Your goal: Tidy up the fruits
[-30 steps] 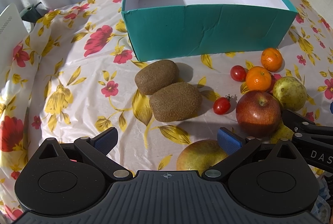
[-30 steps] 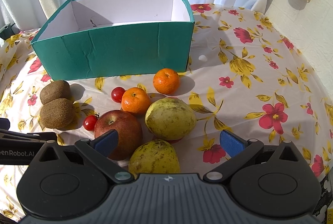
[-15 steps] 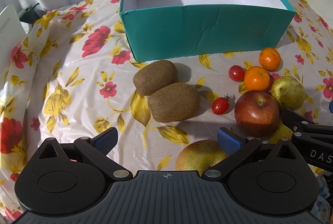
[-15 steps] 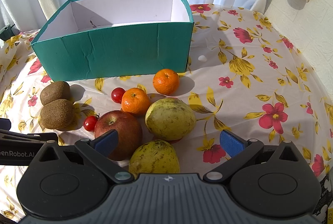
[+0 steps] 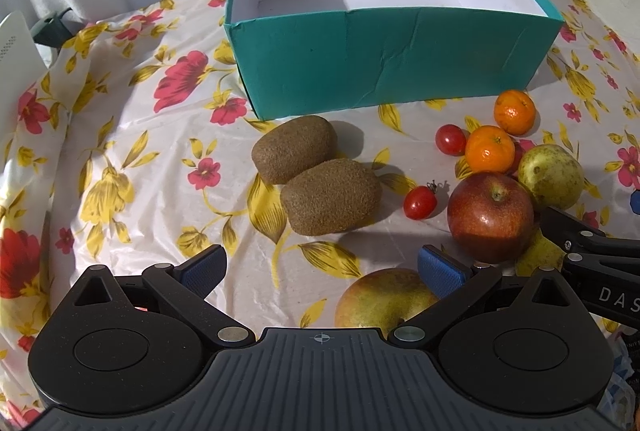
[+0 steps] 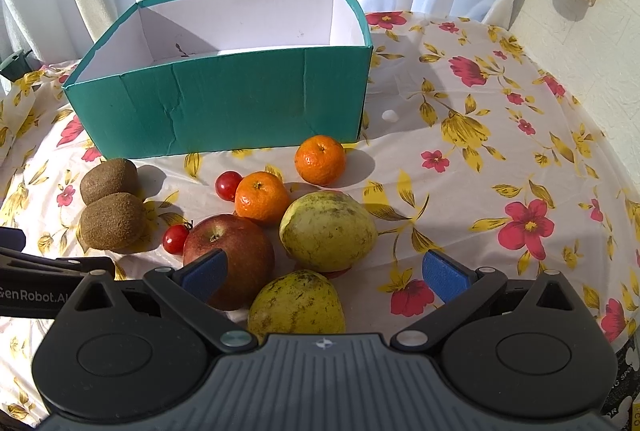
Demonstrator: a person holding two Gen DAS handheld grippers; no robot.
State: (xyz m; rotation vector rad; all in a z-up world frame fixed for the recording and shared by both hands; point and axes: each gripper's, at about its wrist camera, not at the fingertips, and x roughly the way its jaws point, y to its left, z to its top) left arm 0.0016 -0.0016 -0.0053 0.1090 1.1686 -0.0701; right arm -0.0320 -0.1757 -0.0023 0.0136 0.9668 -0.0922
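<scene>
Both the left gripper (image 5: 322, 269) and the right gripper (image 6: 324, 273) hang wide and hold nothing above the desk (image 6: 500, 159). Kiwis (image 5: 330, 195), tomatoes (image 5: 419, 203), mandarins (image 6: 262, 197), an apple (image 6: 230, 259) and pears (image 6: 328, 231) lie before the teal box (image 6: 224, 111).

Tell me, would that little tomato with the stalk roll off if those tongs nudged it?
Probably. The small tomato is round and glossy, resting on a smooth plastic tablecloth, so a nudge would likely send it rolling. Its thin skin looks easy to bruise. The red apple close beside it might stop a roll that way.
</scene>
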